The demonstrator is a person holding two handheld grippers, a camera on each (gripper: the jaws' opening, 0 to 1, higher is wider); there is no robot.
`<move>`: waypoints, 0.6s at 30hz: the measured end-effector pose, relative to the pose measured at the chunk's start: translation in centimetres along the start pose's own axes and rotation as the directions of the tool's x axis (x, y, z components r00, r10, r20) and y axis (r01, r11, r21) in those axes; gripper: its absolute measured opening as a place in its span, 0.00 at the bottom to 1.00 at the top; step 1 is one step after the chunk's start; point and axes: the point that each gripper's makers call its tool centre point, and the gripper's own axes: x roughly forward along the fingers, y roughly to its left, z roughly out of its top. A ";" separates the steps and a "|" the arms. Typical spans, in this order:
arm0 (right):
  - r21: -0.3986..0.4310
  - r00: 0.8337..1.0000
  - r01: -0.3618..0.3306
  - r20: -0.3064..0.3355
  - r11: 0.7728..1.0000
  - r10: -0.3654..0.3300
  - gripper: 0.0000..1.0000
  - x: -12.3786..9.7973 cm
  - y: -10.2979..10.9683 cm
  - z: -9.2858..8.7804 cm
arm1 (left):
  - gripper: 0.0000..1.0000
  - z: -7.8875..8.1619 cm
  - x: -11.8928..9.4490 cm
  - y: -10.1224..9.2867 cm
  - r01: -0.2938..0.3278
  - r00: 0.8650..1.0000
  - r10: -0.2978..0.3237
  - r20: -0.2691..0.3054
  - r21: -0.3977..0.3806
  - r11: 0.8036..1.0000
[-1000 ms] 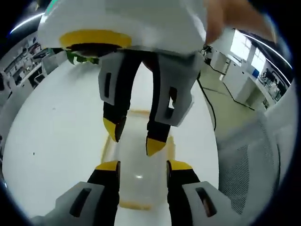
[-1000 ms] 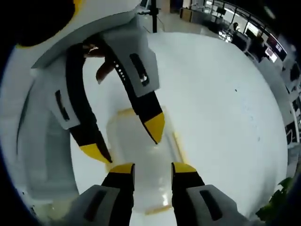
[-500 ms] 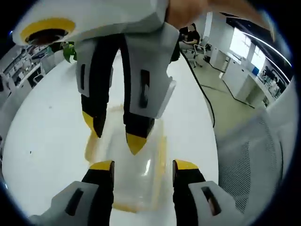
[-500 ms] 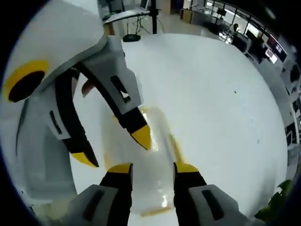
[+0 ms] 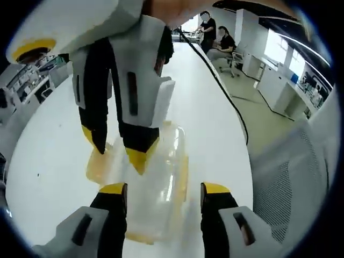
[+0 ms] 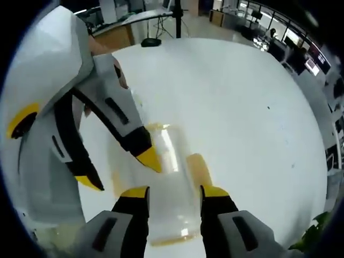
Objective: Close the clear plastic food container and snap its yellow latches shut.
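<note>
On the white table (image 5: 48, 161) in the left gripper view, our left gripper (image 5: 164, 191) stays spread around the clear container (image 5: 153, 185). The right gripper (image 5: 115, 153) has slid left, spread.

Right gripper view: our right gripper (image 6: 167, 192) is spread too. A yellow latch (image 6: 198, 167) now sticks out, so it probably isn't snapped. Blur hides the lid.

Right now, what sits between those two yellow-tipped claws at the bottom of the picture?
In the left gripper view, the clear plastic box lies on the white table, between the open left gripper jaws.
</note>
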 end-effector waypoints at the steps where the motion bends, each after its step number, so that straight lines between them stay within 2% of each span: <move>1: -0.001 1.000 0.000 -0.001 1.000 0.000 0.36 0.0 -0.1 0.0 | 0.55 0.0 0.0 0.0 -0.005 1.000 0.005 0.000 0.003 1.000; 5: -0.002 1.000 -0.004 0.001 1.000 0.004 0.38 0.2 -0.5 0.3 | 0.55 0.0 0.1 0.2 -0.021 1.000 0.021 0.004 -0.011 1.000; 18: -0.040 0.998 -0.052 -0.032 0.998 0.051 0.38 1.2 -1.0 0.4 | 0.52 -0.3 0.4 0.5 -0.092 0.996 0.092 0.008 0.040 0.995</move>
